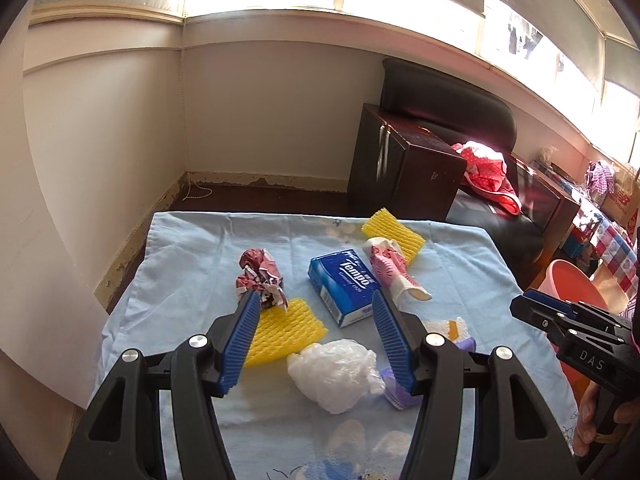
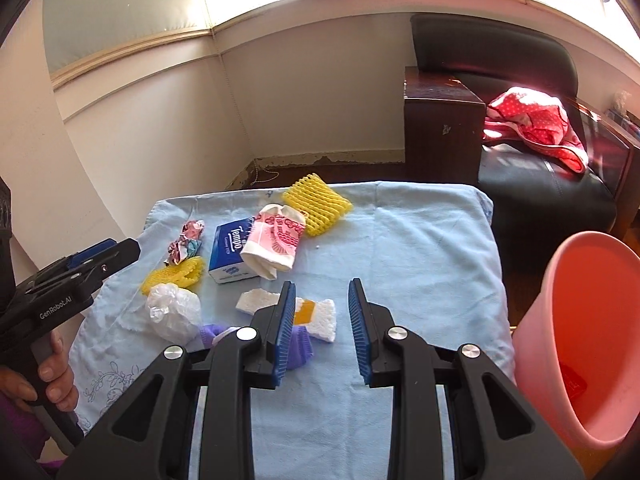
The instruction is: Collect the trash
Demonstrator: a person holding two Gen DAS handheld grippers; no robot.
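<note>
left wrist view: the left gripper (image 1: 314, 300) hangs spread wide over the table (image 1: 460, 264), holding nothing. between its fingers lie a yellow foam net (image 1: 286, 330), a crumpled clear plastic bag (image 1: 334, 374) and a blue tempo tissue pack (image 1: 344, 284). a crumpled red wrapper (image 1: 262, 280) sits just beyond the left finger, and a pink patterned cup (image 1: 390, 270) lies tipped beside the tissue pack.

right wrist view: the right gripper (image 2: 322, 290) is also spread and empty, above bare blue cloth. a white foam piece (image 2: 320, 318) and a purple scrap (image 2: 298, 346) lie by its left finger. the pink bin (image 2: 580, 332) stands at the table's right edge.
</note>
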